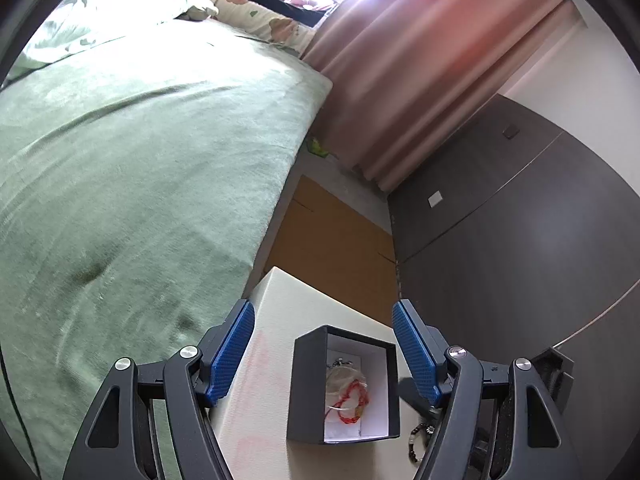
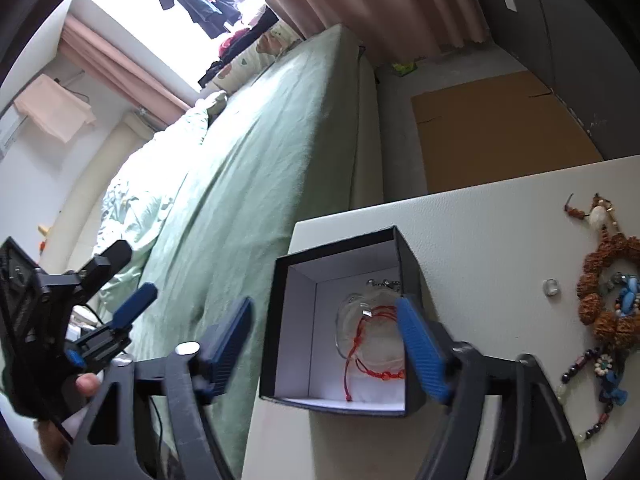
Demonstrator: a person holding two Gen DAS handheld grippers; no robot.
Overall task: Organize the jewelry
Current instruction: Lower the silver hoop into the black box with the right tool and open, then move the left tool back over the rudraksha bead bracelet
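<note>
An open black box (image 1: pixel 304 392) (image 2: pixel 292 320) with a white lining stands on the white table (image 1: pixel 276 300) (image 2: pixel 480 232). Inside lie a red cord bracelet (image 1: pixel 352 404) (image 2: pixel 360 344), a clear bangle (image 2: pixel 344 320) and a silver chain (image 2: pixel 384 282). My left gripper (image 1: pixel 324 356) is open and empty, held above the box. My right gripper (image 2: pixel 326 350) is open and empty, its right finger over the box's right wall. On the table to the right lie a silver ring (image 2: pixel 551 287), a brown bead bracelet (image 2: pixel 608 280) and dark bead strands (image 2: pixel 592 384) (image 1: pixel 420 436).
A bed with a green cover (image 1: pixel 140 168) (image 2: pixel 260 168) lies left of the table. Flat cardboard (image 1: pixel 336 232) (image 2: pixel 500 128) lies on the floor beyond. A dark wardrobe (image 1: pixel 520 220) and pink curtains (image 1: pixel 420 60) stand at the right. The left gripper's handle (image 2: pixel 60 312) shows in the right wrist view.
</note>
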